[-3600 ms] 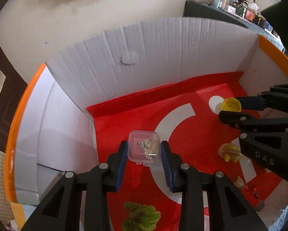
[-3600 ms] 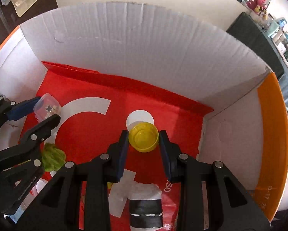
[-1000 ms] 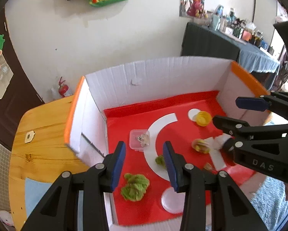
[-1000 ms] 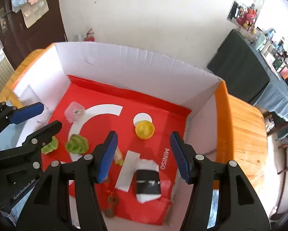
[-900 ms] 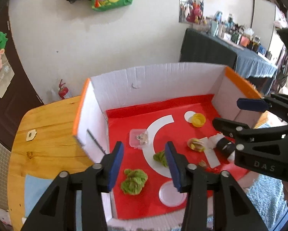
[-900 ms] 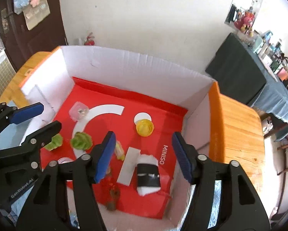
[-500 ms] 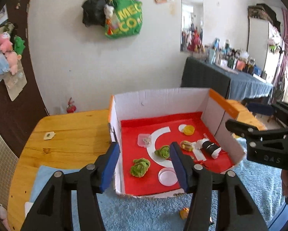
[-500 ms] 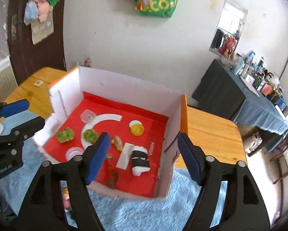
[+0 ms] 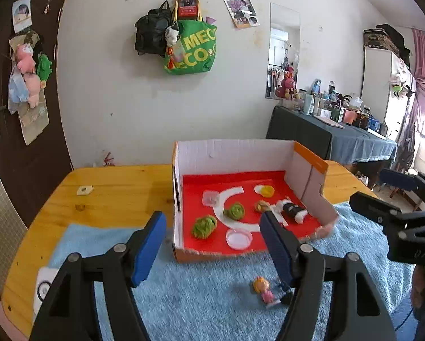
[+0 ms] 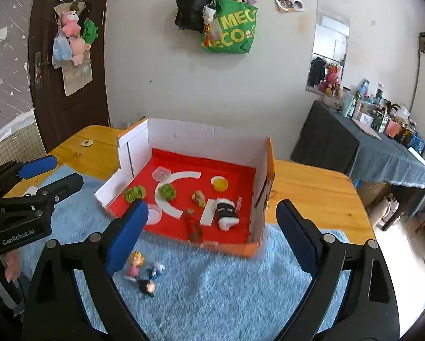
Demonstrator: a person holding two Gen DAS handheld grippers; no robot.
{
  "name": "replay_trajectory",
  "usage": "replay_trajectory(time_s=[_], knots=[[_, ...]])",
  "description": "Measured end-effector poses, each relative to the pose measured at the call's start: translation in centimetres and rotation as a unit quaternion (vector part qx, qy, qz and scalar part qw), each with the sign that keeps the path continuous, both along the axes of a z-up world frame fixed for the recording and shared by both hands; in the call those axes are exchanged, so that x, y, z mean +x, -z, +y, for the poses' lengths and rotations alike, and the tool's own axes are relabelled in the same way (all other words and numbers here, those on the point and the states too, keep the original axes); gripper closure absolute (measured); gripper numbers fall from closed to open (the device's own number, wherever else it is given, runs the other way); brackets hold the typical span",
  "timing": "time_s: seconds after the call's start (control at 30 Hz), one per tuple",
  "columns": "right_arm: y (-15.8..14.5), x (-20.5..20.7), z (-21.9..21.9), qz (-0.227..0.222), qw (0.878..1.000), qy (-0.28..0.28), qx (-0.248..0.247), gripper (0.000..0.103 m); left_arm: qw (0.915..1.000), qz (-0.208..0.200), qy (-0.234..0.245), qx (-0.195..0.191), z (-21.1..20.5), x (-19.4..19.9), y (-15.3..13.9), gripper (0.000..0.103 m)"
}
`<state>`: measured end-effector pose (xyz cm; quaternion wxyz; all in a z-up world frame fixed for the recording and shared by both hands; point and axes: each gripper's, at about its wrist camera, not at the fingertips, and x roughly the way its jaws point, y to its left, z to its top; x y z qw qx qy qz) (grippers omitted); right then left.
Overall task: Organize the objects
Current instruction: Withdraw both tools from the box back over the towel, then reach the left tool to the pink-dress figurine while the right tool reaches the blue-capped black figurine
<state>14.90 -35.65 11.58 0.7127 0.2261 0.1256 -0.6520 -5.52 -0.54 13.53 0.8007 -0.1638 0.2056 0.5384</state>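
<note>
The small dolls (image 10: 144,270), lying on the blue rug (image 10: 226,289) before the box (image 10: 201,139), are found just beside the right gripper (image 10: 212,227), nearer than the left gripper (image 9: 212,241); both, lately widened, are spread and empty.

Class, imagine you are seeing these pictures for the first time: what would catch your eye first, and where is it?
The open cardboard box with its bright red floor stands out, on the blue mat over the wooden table, with small toys scattered inside. Nearer the camera, little figurines lie on the mat, outside the box. On the wall behind hangs a green tote bag.
</note>
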Motion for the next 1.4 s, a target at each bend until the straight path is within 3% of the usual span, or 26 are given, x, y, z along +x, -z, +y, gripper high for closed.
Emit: replay_trajectory(time_s=[0.43,0.57,0.8,1.4], knots=[[7.7,1.6,2.8,-0.034,0.999,0.027,0.027,0.010,0.9976,0.014,0.005,-0.068,-3.1,0.1,7.7,0.024],[9.2,1.8,3.5,-0.050,0.998,0.030,0.035,0.010,0.9973,0.012,0.006,-0.073,-4.0,0.1,9.0,0.024],[10.6,2.0,4.2,-0.069,0.996,0.040,0.048,0.010,0.9966,0.010,0.011,-0.081,-4.8,0.1,10.4,0.024],[11.5,4.7,1.7,-0.056,0.994,0.014,0.088,0.010,0.9958,0.015,0.030,-0.085,-4.3,-0.5,10.9,0.024]])
